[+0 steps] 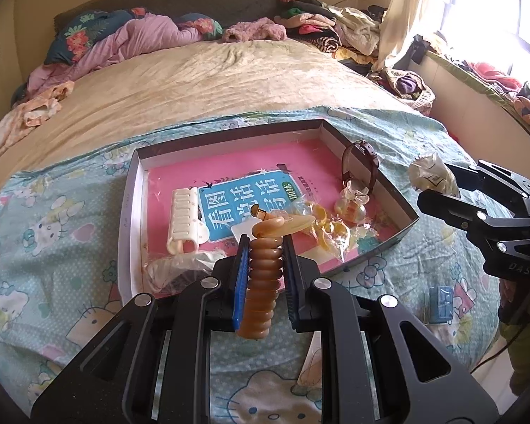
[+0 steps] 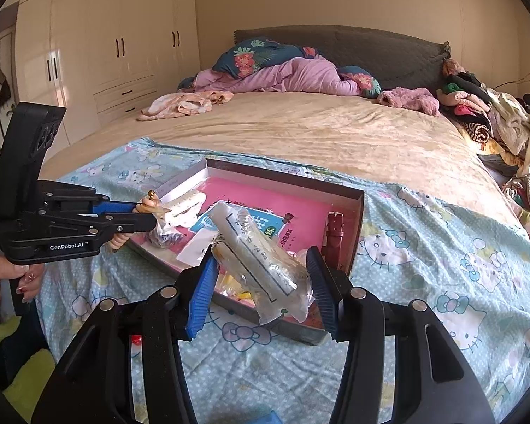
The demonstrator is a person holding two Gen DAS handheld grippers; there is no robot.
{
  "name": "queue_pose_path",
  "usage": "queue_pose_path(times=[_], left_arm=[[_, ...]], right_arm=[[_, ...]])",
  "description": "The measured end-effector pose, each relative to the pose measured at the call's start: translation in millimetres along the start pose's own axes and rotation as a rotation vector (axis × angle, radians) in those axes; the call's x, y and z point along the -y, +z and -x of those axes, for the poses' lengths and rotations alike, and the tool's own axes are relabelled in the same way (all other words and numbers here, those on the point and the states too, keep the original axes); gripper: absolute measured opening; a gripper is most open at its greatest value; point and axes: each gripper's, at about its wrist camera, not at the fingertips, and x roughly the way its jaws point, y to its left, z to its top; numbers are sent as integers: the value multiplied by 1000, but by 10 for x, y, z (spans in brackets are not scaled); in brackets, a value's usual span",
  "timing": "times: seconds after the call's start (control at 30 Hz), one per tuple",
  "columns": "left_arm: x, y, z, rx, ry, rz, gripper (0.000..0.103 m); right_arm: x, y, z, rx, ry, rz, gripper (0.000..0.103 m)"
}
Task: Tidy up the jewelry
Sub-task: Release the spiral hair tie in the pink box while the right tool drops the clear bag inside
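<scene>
My left gripper (image 1: 265,243) is shut on an amber spiral hair tie (image 1: 263,275), held over the near edge of the shallow box (image 1: 367,169) on the bed; it also shows in the right wrist view (image 2: 152,217). My right gripper (image 2: 261,268) holds a clear plastic packet (image 2: 261,261) with a cream item inside, between wide-set jaws, over the box's right side (image 2: 286,176); the packet shows in the left wrist view (image 1: 431,176). In the box lie a cream hair claw (image 1: 183,222), a brown-strap watch (image 1: 362,166), yellow clips in wrap (image 1: 321,222) and a dark bagged item (image 1: 180,268).
The box holds a pink and blue book (image 1: 243,205) as its floor. It sits on a Hello Kitty sheet (image 1: 53,247). A small blue box (image 1: 440,304) lies on the sheet to the right. Clothes are piled at the bed's head (image 1: 328,24).
</scene>
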Motion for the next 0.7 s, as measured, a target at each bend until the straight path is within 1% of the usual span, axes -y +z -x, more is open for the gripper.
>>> queue_pose_path(times=[0.27, 0.37, 0.57, 0.6, 0.67, 0.7], left_arm=[[-7, 47, -204, -20, -13, 15, 11], [-34, 41, -273, -27, -14, 23, 11], [-35, 27, -354, -37, -11, 25, 11], [-31, 30, -362, -36, -10, 24, 12], [-35, 23, -375, -38, -5, 26, 21], [-34, 20, -381, -40, -4, 27, 27]], right_arm=[[121, -20, -203, -37, -18, -30, 49], [161, -46, -287, -57, -39, -35, 49], [221, -99, -435, -89, -52, -46, 49], [225, -105, -457, -93, -54, -46, 49], [231, -118, -497, -100, -54, -48, 49], [230, -120, -517, -103, -55, -47, 49]])
